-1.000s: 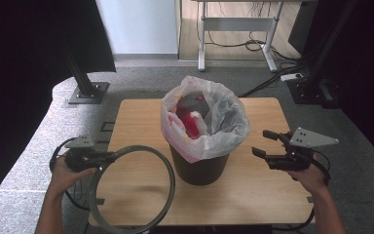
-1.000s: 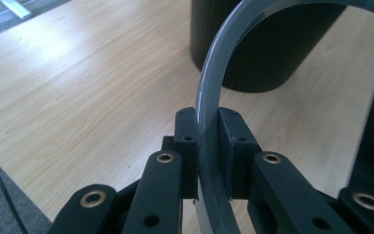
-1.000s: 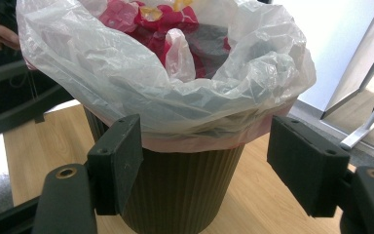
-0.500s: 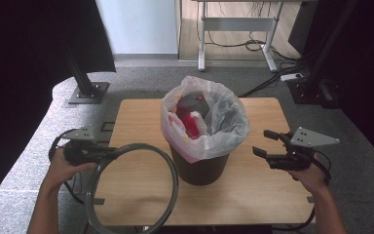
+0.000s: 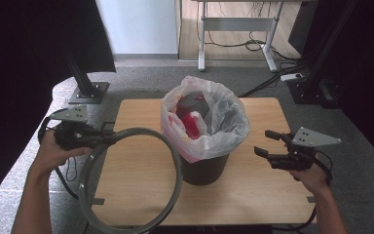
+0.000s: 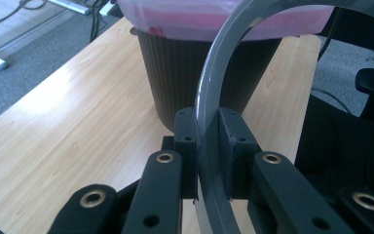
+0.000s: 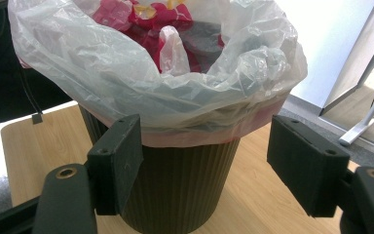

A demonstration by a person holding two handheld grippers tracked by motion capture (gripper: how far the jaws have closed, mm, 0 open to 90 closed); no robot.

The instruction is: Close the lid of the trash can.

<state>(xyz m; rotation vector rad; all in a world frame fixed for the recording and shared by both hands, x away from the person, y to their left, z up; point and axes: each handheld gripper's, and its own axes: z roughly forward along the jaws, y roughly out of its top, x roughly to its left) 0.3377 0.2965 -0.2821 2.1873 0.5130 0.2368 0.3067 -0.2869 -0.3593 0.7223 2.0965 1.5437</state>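
**Retaining Ring: Lift Toward the Bin**

The grey ring [image 5: 131, 180] is held off the table [image 5: 253, 195], tilted, with its upper edge just beside the bag-lined waste bin [image 5: 205, 163] and its lower arc hanging past the table's near edge. The left gripper [image 5: 108, 138] is clamped on the ring's rim; in the left gripper view both pads press flat on the band [image 6: 208, 161]. The plastic bag [image 5: 224, 122] is draped over the bin's mouth and folded down its ribbed wall.

The step in hand appears to be carrying the ring up to seat it over the bag. The next move calls for levelling the ring above the bin's rim and centring it before lowering.

The right gripper [image 5: 269, 144] waits with jaws apart, just beside the bin and holding nothing.

Compared with a second ago, the ring stands higher and closer to the bin; the right gripper is unchanged.
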